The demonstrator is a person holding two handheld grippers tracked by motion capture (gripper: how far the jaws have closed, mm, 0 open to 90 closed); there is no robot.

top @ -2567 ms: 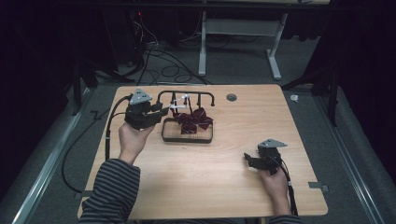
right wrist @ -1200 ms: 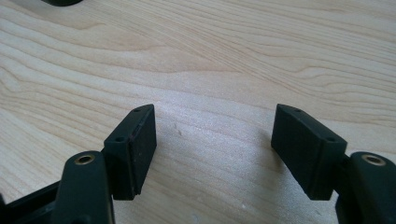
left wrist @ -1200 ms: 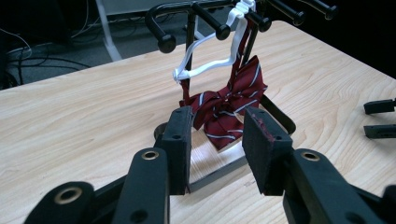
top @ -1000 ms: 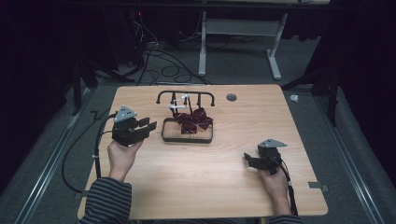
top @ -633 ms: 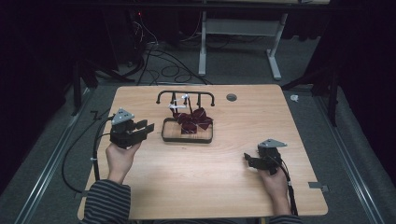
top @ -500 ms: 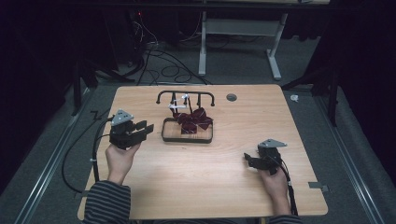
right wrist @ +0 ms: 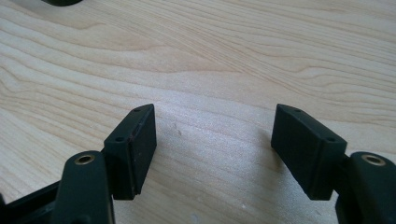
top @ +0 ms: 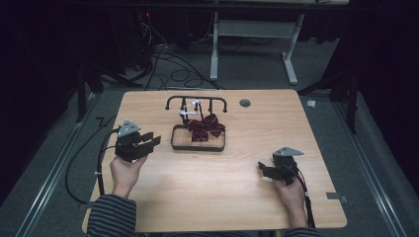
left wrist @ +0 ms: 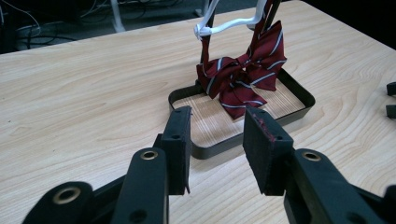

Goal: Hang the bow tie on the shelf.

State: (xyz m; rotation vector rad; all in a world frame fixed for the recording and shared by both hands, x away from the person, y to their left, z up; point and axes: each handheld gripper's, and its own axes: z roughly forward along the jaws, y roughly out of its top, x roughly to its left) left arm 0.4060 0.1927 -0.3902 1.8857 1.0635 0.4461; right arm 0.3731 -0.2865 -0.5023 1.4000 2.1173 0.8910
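Note:
A dark red striped bow tie (top: 205,127) (left wrist: 245,77) hangs on a white band (left wrist: 222,24) from a black rack (top: 196,101), its lower part resting on a wood-bottomed black tray (top: 179,143) (left wrist: 205,150). My left gripper (top: 150,142) (left wrist: 217,151) is held above the table left of the tray, open and holding nothing, pointed at the tie. My right gripper (top: 264,169) (right wrist: 214,151) sits low over bare tabletop at the right front, open wide with nothing between its fingers.
The wooden table (top: 232,197) has a round grommet hole (top: 244,103) at the back. A small metal bracket (top: 336,197) sits near the right front edge. Cables trail off the left edge (top: 101,163). A dark floor with desk legs lies behind.
My left gripper has pulled back from the rack and tie toward the left and nearer the person, now open and free. The right gripper has stayed put.

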